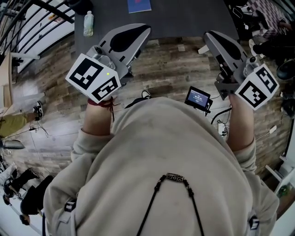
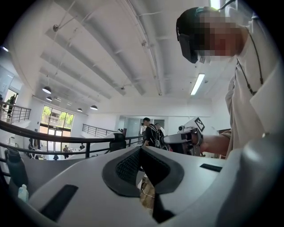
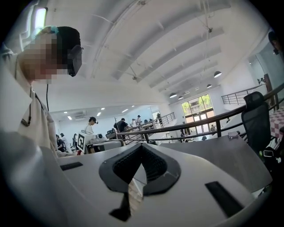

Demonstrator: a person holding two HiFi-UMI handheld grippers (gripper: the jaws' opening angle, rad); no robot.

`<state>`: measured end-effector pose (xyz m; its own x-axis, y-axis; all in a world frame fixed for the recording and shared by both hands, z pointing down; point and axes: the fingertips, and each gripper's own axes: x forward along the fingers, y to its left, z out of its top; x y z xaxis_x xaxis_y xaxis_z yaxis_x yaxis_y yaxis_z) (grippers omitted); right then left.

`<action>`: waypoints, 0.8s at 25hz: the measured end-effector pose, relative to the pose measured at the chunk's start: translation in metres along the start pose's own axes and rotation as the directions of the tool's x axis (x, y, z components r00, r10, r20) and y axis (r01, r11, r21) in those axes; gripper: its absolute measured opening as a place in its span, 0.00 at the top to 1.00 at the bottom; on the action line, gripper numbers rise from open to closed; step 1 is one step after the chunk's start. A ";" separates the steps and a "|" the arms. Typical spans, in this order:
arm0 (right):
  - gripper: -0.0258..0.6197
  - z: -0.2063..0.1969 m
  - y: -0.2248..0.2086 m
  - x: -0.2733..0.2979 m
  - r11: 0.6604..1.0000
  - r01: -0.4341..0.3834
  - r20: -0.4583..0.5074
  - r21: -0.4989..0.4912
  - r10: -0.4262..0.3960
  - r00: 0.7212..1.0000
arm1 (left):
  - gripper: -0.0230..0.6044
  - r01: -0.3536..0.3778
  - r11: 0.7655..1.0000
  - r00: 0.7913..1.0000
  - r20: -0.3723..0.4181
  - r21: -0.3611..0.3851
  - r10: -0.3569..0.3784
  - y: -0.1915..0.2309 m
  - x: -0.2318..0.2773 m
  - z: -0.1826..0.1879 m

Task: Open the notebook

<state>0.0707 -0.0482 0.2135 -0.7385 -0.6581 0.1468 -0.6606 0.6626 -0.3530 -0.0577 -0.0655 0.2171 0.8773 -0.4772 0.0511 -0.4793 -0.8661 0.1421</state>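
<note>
A blue notebook [image 1: 138, 5] lies closed on the dark grey table [image 1: 184, 18] at the far edge of the head view, partly cut off by the frame. My left gripper [image 1: 144, 28] is held level just short of the table's near edge, jaws shut with nothing between them. My right gripper [image 1: 208, 35] hovers beside it to the right, also shut and empty. Each gripper view shows its own jaws meeting at the tip, left gripper [image 2: 140, 149] and right gripper [image 3: 142, 158], with the room beyond. The notebook does not show in either gripper view.
A clear bottle [image 1: 88, 23] stands on the table's left part. A black railing [image 1: 27, 18] runs at the far left. A small screen device [image 1: 198, 98] hangs at my waist, with cables on the wood floor [image 1: 175, 64]. A black chair [image 3: 255, 119] stands to the right.
</note>
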 end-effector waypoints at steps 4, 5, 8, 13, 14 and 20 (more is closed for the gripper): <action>0.94 0.000 -0.004 0.019 1.000 0.014 -0.010 0.007 -0.014 1.000 | 0.95 0.018 1.000 0.999 -0.034 -0.004 -0.018 0.018 0.004 -0.009; 0.94 0.000 -0.004 0.022 1.000 0.015 -0.018 0.004 -0.014 1.000 | 0.95 0.024 1.000 0.999 -0.043 -0.004 -0.024 0.020 0.005 -0.010; 0.94 0.003 -0.004 0.024 1.000 0.027 -0.036 -0.010 -0.027 0.999 | 0.95 0.048 0.998 0.997 -0.056 0.029 -0.047 0.018 0.003 -0.008; 0.94 0.015 -0.001 0.026 0.999 0.040 -0.042 -0.014 -0.040 0.998 | 0.95 0.036 0.995 0.997 -0.076 0.093 -0.029 0.017 -0.012 -0.002; 0.94 0.012 -0.001 0.028 0.999 0.033 -0.049 -0.013 -0.034 0.998 | 0.95 0.027 0.996 0.997 -0.078 0.089 -0.020 0.020 -0.013 -0.005; 0.94 -0.010 -0.017 0.071 1.000 -0.027 -0.072 -0.002 0.026 0.997 | 0.95 -0.030 0.999 0.996 -0.078 0.040 0.033 0.054 -0.021 -0.037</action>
<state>0.0275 -0.1024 0.2396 -0.7635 -0.6129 0.2035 -0.6410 0.6805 -0.3550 -0.1012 -0.0966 0.2607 0.8604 -0.4920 0.1329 -0.5055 -0.8569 0.1008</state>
